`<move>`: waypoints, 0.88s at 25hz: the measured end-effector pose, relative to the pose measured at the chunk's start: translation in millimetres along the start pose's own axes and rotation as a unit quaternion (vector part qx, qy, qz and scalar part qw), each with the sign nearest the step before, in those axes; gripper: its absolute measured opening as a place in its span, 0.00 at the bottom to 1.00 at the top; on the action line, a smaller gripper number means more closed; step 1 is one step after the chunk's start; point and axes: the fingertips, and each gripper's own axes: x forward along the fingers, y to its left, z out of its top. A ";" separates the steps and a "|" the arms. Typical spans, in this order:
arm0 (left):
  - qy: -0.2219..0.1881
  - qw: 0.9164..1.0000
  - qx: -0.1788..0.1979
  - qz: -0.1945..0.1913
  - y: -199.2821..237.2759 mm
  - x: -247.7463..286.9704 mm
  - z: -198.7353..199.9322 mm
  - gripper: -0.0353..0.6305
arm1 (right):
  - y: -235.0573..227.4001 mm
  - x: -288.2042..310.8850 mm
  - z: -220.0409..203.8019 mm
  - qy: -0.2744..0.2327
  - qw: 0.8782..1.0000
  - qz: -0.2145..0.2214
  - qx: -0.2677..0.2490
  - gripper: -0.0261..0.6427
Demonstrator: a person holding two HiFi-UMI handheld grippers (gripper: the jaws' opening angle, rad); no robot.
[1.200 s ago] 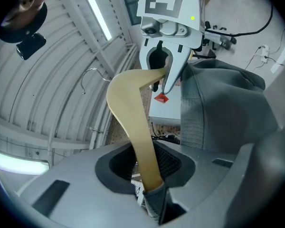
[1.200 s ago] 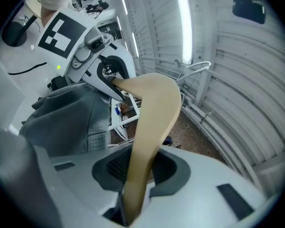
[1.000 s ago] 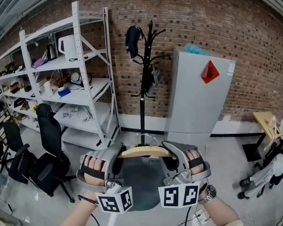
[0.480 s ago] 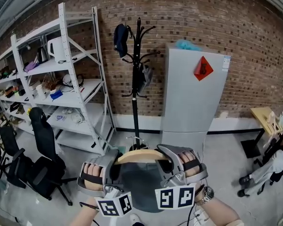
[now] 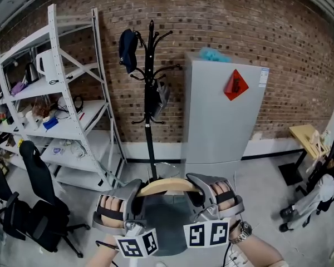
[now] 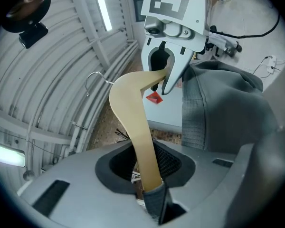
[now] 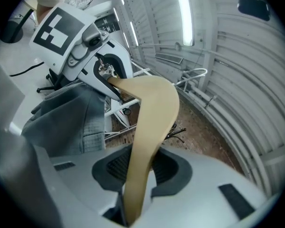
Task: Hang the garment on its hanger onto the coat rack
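Observation:
A pale wooden hanger [image 5: 168, 186] with a thin wire hook [image 6: 91, 78] carries a grey garment [image 5: 166, 222] that hangs between my hands. My left gripper [image 5: 134, 194] is shut on the hanger's left arm [image 6: 141, 141]. My right gripper [image 5: 200, 192] is shut on the right arm [image 7: 147, 146]. The garment's grey fabric [image 6: 223, 108] drapes beside the jaws, and its folds [image 7: 71, 118] show in the right gripper view too. The black coat rack [image 5: 149, 93] stands ahead against the brick wall, with a dark cap [image 5: 127, 48] on an upper hook and a bag [image 5: 160, 96] lower down.
A grey cabinet [image 5: 220, 115] with a red diamond sign stands right of the rack. White metal shelving [image 5: 55, 104] with several items fills the left. Black office chairs [image 5: 36, 204] sit at lower left. A wooden stand [image 5: 306, 138] and equipment are at the right.
The view has shifted: the coat rack and cabinet now sit further left and the rack is more central. Both grippers keep their hold on the hanger.

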 end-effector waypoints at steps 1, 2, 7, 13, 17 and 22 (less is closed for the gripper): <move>-0.003 1.000 0.001 -0.003 -1.4 8.1 -4.3 0.20 | 0.2 9.5 -2.4 0.005 1.000 0.000 0.001 0.16; -0.005 1.000 0.002 -0.005 -2.0 15.3 -9.3 0.20 | 0.3 18.3 -3.1 0.008 1.000 0.000 0.002 0.16; -0.014 1.000 0.005 -0.004 6.4 39.7 -36.5 0.20 | -4.7 52.9 8.0 0.012 1.000 -0.017 0.004 0.17; -0.021 1.000 -0.001 0.008 11.5 65.6 -57.9 0.20 | -8.1 84.1 11.1 0.026 0.999 -0.029 -0.001 0.17; -0.019 1.000 0.003 -0.001 9.1 78.7 -66.4 0.20 | -7.3 98.7 9.5 0.026 0.999 -0.026 -0.002 0.17; -0.007 1.000 0.002 -0.006 6.0 100.3 -78.8 0.20 | -7.1 125.3 4.6 0.021 1.000 -0.015 -0.003 0.17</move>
